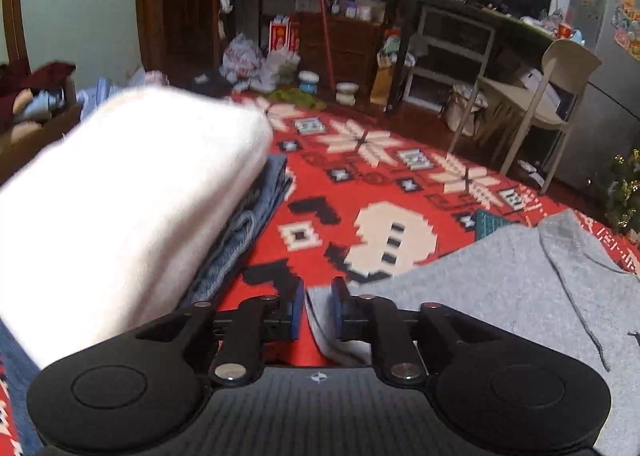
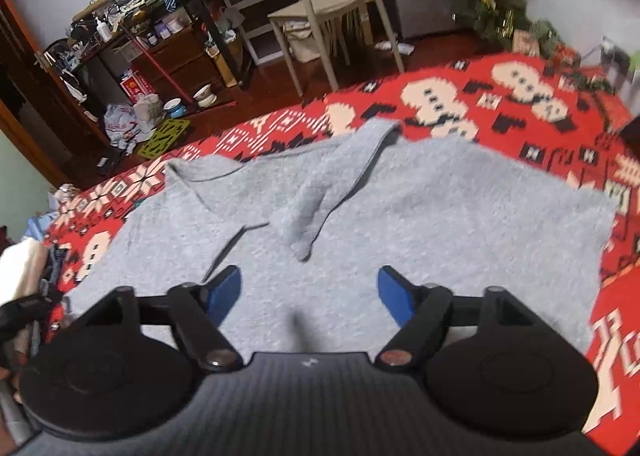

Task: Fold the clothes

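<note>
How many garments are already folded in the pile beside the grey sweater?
2 show: a white garment on top and a blue one under it, left of the grey sweater spread on the red rug. More may be hidden underneath.

A plain heather-grey knitted sweater point(image 2: 400, 215) is filling the middle of the right wrist view, lying over a bright red woven rug point(image 2: 540, 127) that is showing cream skull-like figures, black blocky marks and cream snowflake motifs. In the left wrist view, a white fleecy folded cloth point(image 1: 132, 207) is glowing at the left, sitting over a blue denim folded garment point(image 1: 248, 223). A beige plastic chair point(image 1: 560, 95) is standing at the upper right, and blue pads point(image 2: 228, 292) are lining black gripper fingers.
</note>
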`<action>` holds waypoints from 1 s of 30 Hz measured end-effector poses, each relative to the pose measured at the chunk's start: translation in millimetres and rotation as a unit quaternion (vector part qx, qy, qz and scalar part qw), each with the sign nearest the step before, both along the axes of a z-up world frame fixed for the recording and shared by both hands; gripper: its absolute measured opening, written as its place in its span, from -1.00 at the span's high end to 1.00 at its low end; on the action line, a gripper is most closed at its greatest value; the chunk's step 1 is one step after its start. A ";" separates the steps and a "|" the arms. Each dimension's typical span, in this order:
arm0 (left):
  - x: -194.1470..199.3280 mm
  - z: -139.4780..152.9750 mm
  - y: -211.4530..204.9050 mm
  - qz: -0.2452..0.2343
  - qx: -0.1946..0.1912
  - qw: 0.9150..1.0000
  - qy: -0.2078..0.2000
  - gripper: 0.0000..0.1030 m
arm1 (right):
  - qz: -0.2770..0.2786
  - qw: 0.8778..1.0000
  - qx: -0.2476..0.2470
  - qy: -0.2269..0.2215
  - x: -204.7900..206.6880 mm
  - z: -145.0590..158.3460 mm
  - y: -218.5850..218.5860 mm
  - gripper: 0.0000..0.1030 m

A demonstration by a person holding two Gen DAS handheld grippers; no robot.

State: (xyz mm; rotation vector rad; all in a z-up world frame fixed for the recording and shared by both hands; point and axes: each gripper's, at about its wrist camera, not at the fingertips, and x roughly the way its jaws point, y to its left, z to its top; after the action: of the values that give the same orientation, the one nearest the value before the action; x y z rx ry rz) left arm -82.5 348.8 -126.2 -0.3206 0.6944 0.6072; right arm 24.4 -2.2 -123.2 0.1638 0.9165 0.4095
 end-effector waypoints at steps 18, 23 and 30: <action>4.3 12.7 -43.1 -0.092 0.027 0.994 -0.058 -0.59 | -0.022 0.976 -0.158 -0.151 -6.3 6.5 2.8 -0.99; 4.2 14.5 -54.1 -0.128 0.048 0.987 -0.088 -0.79 | 0.003 0.980 -0.126 -0.154 -3.7 5.9 -3.4 -0.99; 12.3 4.7 -54.0 -0.175 -0.007 0.980 -0.093 -0.82 | -0.024 0.995 -0.031 -0.097 13.6 2.7 -28.4 -0.86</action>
State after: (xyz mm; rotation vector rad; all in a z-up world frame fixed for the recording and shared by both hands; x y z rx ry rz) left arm -70.2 294.8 -121.5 -0.2560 0.5575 0.2339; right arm 38.0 -30.5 -120.6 0.0877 0.7315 0.3466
